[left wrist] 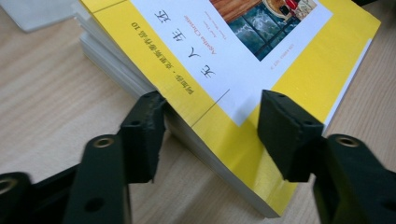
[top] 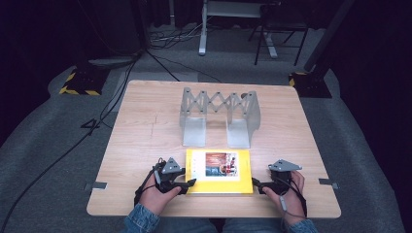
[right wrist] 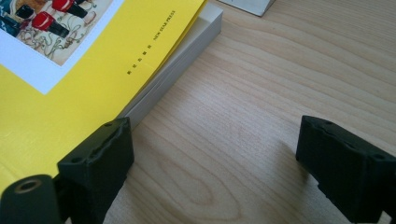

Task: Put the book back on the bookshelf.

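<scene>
A yellow book with a white panel and a picture on its cover lies flat near the table's front edge. My left gripper is at the book's front left corner. In the left gripper view that corner of the book sits between the jaws of the gripper: one pad is against the book's side edge and the other stands over the cover, with a gap still showing. My right gripper is at the front right corner. In the right gripper view the gripper is open, one pad beside the book and the other over bare wood.
A grey metal expanding rack stands just behind the book, its two flat feet reaching toward it. The wooden table has bare surface to the left and right. Cables, stands and a chair are on the floor beyond.
</scene>
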The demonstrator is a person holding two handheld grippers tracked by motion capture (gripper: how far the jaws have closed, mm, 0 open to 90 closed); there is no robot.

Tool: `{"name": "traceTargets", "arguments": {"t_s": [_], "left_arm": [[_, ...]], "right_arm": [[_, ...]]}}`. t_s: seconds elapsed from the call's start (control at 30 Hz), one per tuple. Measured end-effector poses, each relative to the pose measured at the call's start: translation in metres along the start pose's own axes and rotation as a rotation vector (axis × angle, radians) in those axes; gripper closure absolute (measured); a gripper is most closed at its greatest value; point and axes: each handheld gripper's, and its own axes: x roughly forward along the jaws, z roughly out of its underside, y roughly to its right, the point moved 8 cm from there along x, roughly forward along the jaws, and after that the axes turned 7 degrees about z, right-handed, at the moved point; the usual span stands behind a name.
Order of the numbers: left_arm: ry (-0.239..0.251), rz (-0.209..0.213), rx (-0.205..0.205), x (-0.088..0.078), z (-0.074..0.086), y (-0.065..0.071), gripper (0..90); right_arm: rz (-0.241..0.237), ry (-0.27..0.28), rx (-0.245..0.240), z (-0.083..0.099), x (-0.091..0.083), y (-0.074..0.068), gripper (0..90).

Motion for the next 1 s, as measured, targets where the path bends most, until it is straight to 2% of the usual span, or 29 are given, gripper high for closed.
{"name": "traceTargets", "arguments": {"t_s": [0.07,0.17,0.2,0.23,0.33,0.47,0.57,0.63,0.77,0.87,0.9,1.0], "left_arm": [[0.021,-0.012,0.017,-0.005,-0.003,0.001,51.7],[0.06,0.006,0.008,-0.011,-0.009,0.004,58.9],[0.06,0.006,0.008,-0.011,-0.009,0.004,60.1],[0.085,0.025,-0.006,-0.013,-0.011,0.007,61.5],[0.108,0.05,-0.01,-0.016,-0.014,0.01,65.1],[0.122,0.061,-0.013,-0.017,-0.016,0.012,69.4],[0.111,0.034,-0.026,-0.015,-0.015,0.008,73.4],[0.11,0.04,-0.028,-0.015,-0.015,0.008,76.1],[0.083,0.043,-0.032,-0.011,-0.015,0.005,70.6],[0.089,0.059,-0.081,-0.008,-0.012,-0.003,69.1],[0.079,0.048,-0.1,-0.007,-0.01,-0.007,67.7],[0.064,0.04,-0.101,-0.004,-0.007,-0.01,65.6]], "right_arm": [[0.001,-0.001,-0.001,0.0,0.0,0.0,11.1],[0.0,0.0,0.0,0.0,0.0,0.0,11.1],[0.0,0.0,0.0,0.0,0.0,0.0,11.1],[0.0,0.0,0.001,0.0,0.0,0.0,11.2],[0.0,0.0,0.001,0.0,0.0,0.0,11.2],[0.0,0.0,0.001,0.0,0.0,0.0,11.2],[0.0,0.001,0.001,0.0,0.0,0.0,11.2],[0.001,-0.001,-0.002,0.0,0.0,0.0,11.2],[0.001,0.0,0.001,0.0,0.0,0.0,11.3],[0.002,0.002,-0.002,0.0,0.0,0.0,12.0],[0.002,0.001,-0.003,0.0,-0.001,0.0,12.3],[0.001,0.003,-0.004,0.0,-0.001,0.0,13.5]]}}
